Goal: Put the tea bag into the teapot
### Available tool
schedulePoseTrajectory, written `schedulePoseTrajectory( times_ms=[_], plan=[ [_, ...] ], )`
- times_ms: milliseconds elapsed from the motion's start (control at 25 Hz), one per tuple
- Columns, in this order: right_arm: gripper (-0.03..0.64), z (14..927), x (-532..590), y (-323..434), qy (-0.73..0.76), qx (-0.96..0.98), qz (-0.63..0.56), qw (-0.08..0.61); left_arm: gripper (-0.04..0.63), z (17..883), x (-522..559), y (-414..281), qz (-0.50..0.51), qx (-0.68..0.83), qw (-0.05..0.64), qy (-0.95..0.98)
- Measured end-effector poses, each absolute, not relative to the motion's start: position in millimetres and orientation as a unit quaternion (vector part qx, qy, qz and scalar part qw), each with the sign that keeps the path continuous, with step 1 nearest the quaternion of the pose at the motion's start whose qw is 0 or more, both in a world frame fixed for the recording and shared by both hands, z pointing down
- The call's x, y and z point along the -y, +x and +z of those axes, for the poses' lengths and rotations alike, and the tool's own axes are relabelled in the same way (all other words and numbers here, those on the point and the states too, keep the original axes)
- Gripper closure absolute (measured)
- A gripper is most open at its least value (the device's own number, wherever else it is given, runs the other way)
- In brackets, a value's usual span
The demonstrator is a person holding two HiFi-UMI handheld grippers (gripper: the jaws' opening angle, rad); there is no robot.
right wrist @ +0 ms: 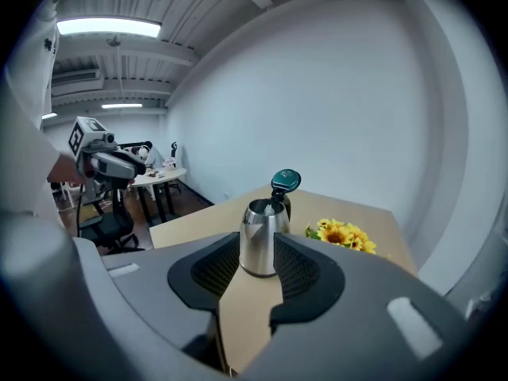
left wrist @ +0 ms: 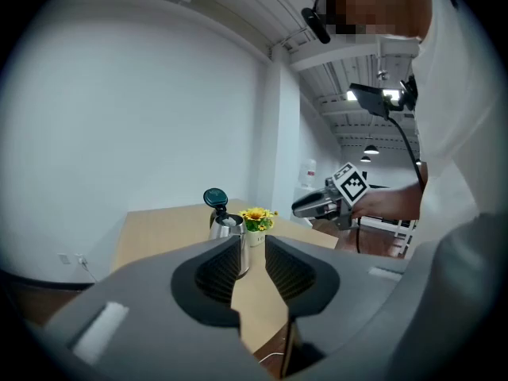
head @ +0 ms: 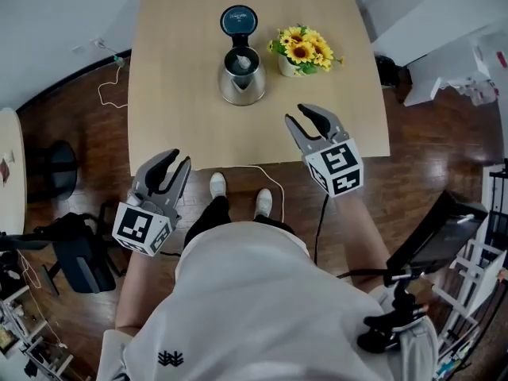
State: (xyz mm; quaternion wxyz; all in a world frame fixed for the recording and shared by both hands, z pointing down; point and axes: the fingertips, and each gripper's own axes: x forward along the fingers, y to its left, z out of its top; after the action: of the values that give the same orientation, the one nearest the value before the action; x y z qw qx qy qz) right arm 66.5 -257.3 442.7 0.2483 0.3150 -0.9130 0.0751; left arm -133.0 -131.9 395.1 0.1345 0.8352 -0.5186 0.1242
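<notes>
A steel teapot [head: 242,76] stands on the wooden table [head: 178,94] with its dark lid [head: 238,20] flipped up. Something pale shows inside its mouth [right wrist: 267,208]; I cannot tell whether it is the tea bag. My right gripper [head: 298,115] hovers over the table's front right, open and empty, and points at the teapot [right wrist: 258,244]. My left gripper [head: 179,159] hangs off the table's front edge at the left, also open with nothing between its fingers. In the left gripper view, the teapot [left wrist: 227,224] lies far ahead of the left gripper [left wrist: 252,248].
A small pot of yellow flowers [head: 304,51] stands right of the teapot. A white cable [head: 270,182] runs on the floor near the person's feet. A black chair [head: 75,252] and a round white table [head: 8,173] are at the left.
</notes>
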Motion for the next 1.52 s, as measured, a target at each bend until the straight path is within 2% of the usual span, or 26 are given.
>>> schedulePoseTrajectory(
  times_ms=[200, 480, 760, 1000, 1240, 1520],
  plan=[
    [0.485, 464.1, 212.6, 128.2, 0.326, 0.904, 0.096, 0.257, 0.517, 394.4, 104.9, -101.2, 0.133, 0.526, 0.137, 0.829],
    [0.485, 450.5, 134.7, 162.5, 0.373, 0.891, 0.097, 0.241, 0.517, 391.8, 35.4, -95.6, 0.142, 0.504, 0.122, 0.843],
    [0.486, 429.4, 4.3, 156.3, 0.428, 0.872, 0.094, 0.219, 0.517, 378.3, -59.6, -110.1, 0.119, 0.457, 0.073, 0.878],
    [0.486, 426.6, -108.1, 126.3, 0.452, 0.860, 0.113, 0.210, 0.517, 387.4, -146.7, -142.0, 0.109, 0.435, 0.088, 0.889],
    [0.486, 395.1, -166.7, 128.1, 0.458, 0.862, 0.091, 0.199, 0.517, 383.6, -207.1, -155.5, 0.113, 0.438, 0.088, 0.887],
    [0.485, 356.7, -203.1, 147.7, 0.446, 0.874, 0.062, 0.183, 0.517, 365.0, -236.0, -130.5, 0.107, 0.453, 0.085, 0.881]
  ],
)
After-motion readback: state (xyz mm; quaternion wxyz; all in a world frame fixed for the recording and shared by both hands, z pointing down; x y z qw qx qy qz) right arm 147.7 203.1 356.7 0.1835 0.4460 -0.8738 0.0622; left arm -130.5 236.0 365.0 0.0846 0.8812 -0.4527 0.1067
